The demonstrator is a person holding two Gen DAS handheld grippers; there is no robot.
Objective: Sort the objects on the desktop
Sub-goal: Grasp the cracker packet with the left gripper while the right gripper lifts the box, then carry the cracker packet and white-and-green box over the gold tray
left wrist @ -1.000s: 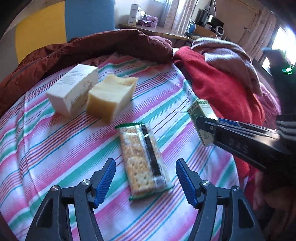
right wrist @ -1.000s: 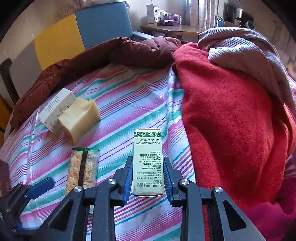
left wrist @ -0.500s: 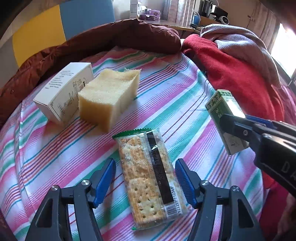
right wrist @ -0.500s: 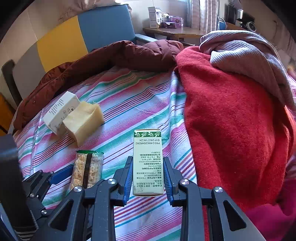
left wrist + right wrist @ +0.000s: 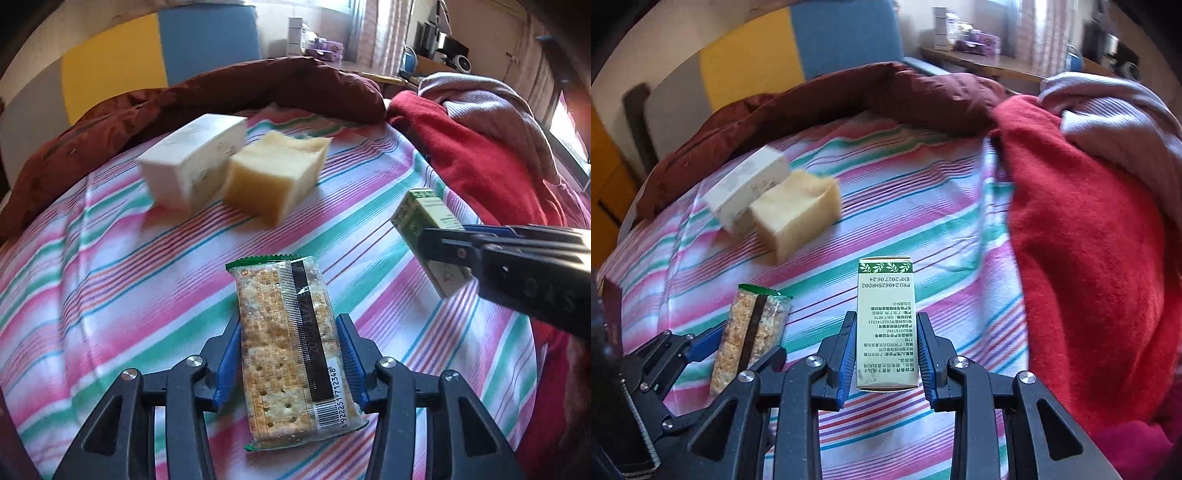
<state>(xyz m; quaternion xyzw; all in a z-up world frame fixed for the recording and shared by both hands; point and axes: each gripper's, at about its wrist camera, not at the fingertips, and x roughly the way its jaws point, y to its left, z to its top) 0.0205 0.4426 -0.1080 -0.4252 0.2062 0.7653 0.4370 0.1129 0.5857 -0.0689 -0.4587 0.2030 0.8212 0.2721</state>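
My left gripper [image 5: 290,354] is shut on a clear-wrapped cracker packet [image 5: 291,332] with a green end, on the striped cloth; it also shows in the right wrist view [image 5: 750,332]. My right gripper [image 5: 886,354] is shut on a green and white carton [image 5: 885,325], held off the cloth; it shows at the right of the left wrist view [image 5: 428,229]. A white box [image 5: 195,158] and a yellow sponge block [image 5: 277,177] lie side by side, touching, further back.
A striped cloth [image 5: 110,295] covers the surface. A dark red jacket [image 5: 221,92] lies along the far edge. A red blanket [image 5: 1089,240] and a grey knit [image 5: 1126,122] are piled on the right. A desk with clutter [image 5: 979,55] stands far behind.
My left gripper moved forward around the cracker packet and closed on it. My right gripper kept its hold on the carton and shifted slightly.
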